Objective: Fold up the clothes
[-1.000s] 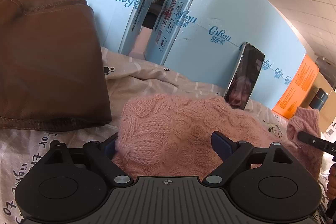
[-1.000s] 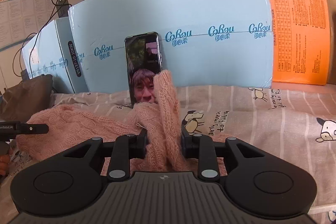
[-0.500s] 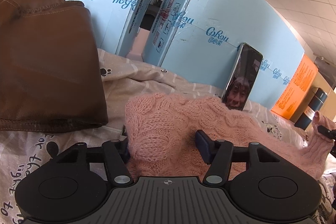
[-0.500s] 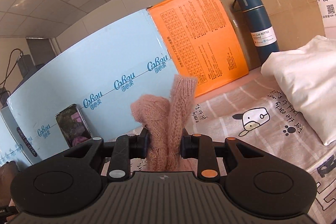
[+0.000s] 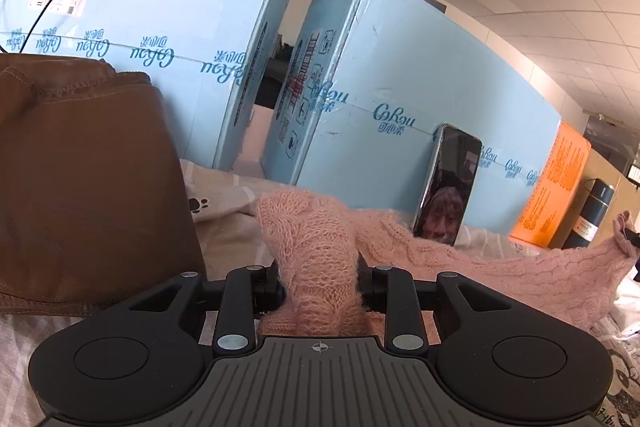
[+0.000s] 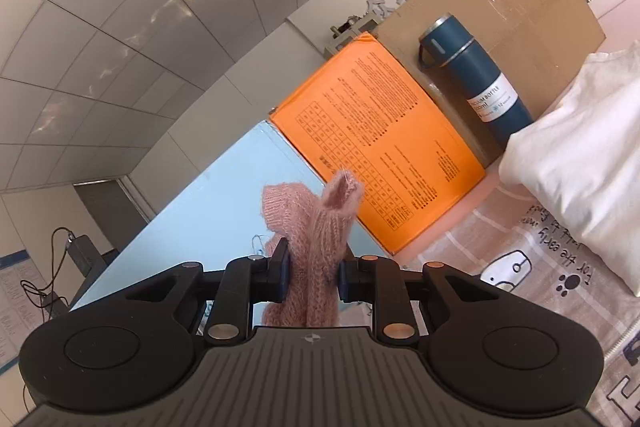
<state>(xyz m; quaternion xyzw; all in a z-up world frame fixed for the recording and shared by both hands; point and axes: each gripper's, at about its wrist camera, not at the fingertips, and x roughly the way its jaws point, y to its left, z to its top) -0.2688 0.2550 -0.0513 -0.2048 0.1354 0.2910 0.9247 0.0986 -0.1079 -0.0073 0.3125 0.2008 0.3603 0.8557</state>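
A pink sweater (image 5: 440, 251) stretches across a bed (image 5: 224, 203) covered in a cartoon-print sheet, pinched at both ends. The left hand-held gripper (image 5: 320, 283) is closing on a bunched fold of the knit, which fills the gap between its jaws; the right hand-held gripper (image 6: 310, 273) is also tightening, its jaws pinching a ribbed sleeve end that pokes up beyond them. In the left view the garment runs from that gripper out to the far right edge, lifted partly clear of the sheet and sagging in the middle. The knit looks light, soft and very stretchy, with a fuzzy, cable-patterned surface that should grip the pads well but could snag or pull out of shape under a hard tug. It will probably drape and slump rather than hold a crease, so a fold likely needs laying down flat, not flicking. The cuff and a seam or shoulder edge seem the soundest places to take hold, since a pinch in mid-fabric only gathers a loose lump. Behind the sweater stand pale blue boxes (image 5: 400, 99), a phone (image 5: 448, 183) leaning on one of them, an orange box (image 6: 376, 143) and a blue flask (image 6: 476, 83); a folded brown garment (image 5: 80, 179) lies to the left, a white one (image 6: 580, 155) to the right.
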